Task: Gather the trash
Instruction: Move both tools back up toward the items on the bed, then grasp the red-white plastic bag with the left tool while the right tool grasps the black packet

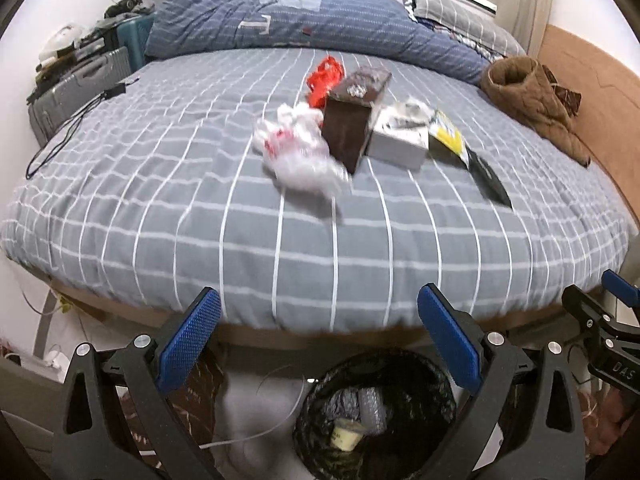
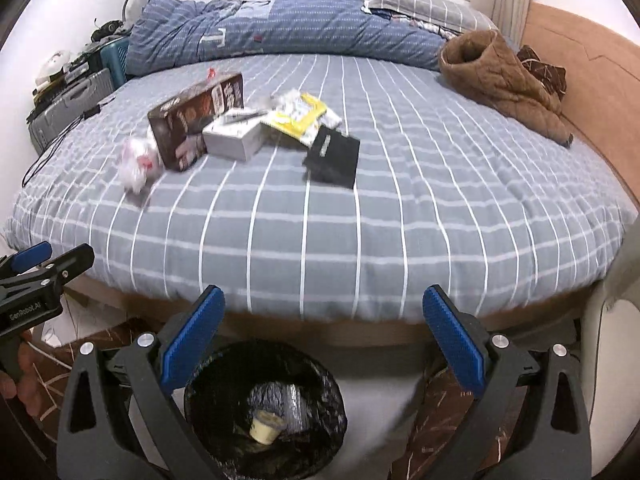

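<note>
Trash lies in a cluster on the grey checked bed (image 1: 200,208): a crumpled white plastic bag (image 1: 300,148), a red wrapper (image 1: 325,80), a dark brown box (image 1: 354,114), a white box (image 1: 400,136), a yellow packet (image 1: 448,134) and a flat black packet (image 1: 486,178). They also show in the right wrist view: bag (image 2: 138,162), brown box (image 2: 196,120), white box (image 2: 236,138), yellow packet (image 2: 298,118), black packet (image 2: 334,156). A black-lined bin (image 1: 376,412) (image 2: 266,412) stands on the floor below the bed edge. My left gripper (image 1: 320,340) and right gripper (image 2: 324,340) are both open and empty above the bin.
A blue quilt (image 1: 288,20) and pillow lie at the head of the bed. A brown jacket (image 1: 532,100) lies at the right edge by the wooden board. Suitcases (image 1: 80,84) and a cable (image 1: 68,132) are at the left.
</note>
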A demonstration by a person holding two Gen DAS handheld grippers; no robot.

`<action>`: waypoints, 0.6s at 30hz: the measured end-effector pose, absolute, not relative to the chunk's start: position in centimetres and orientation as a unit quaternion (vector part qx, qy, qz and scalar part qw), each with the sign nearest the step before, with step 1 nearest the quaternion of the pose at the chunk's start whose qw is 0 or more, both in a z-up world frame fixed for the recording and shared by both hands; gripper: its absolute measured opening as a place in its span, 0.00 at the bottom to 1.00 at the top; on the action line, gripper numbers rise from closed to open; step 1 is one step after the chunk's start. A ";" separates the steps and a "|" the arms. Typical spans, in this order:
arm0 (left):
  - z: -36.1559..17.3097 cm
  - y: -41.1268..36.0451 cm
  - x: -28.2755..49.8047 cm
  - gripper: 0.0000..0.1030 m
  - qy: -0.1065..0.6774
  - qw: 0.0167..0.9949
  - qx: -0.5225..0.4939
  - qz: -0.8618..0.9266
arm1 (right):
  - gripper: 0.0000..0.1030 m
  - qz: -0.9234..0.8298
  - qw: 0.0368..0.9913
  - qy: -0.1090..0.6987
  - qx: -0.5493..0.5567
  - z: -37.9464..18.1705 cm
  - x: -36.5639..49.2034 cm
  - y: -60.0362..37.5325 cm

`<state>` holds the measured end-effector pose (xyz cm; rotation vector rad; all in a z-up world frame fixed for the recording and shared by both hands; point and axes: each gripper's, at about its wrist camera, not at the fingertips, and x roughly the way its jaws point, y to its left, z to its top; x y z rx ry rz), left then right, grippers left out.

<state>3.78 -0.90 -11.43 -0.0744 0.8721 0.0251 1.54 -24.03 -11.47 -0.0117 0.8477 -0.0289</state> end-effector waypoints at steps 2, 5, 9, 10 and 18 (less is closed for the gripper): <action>-11.1 -0.6 5.0 0.94 0.420 0.906 -0.038 0.013 | 0.93 -0.015 0.912 0.411 -0.003 -11.4 3.0 -24.2; -10.6 -0.1 7.2 0.94 0.415 0.909 -0.043 0.014 | 0.93 -0.018 0.911 0.411 0.001 -11.3 5.3 -24.6; -10.4 0.5 10.0 0.94 0.412 0.910 -0.048 0.016 | 0.93 -0.022 0.912 0.410 0.014 -11.4 8.9 -25.3; -10.5 0.7 10.8 0.94 0.411 0.910 -0.049 0.017 | 0.93 -0.023 0.912 0.409 0.016 -11.4 9.6 -25.3; -12.2 1.5 16.2 0.94 0.416 0.908 -0.044 0.017 | 0.92 -0.029 0.916 0.399 0.033 -13.1 16.2 -26.2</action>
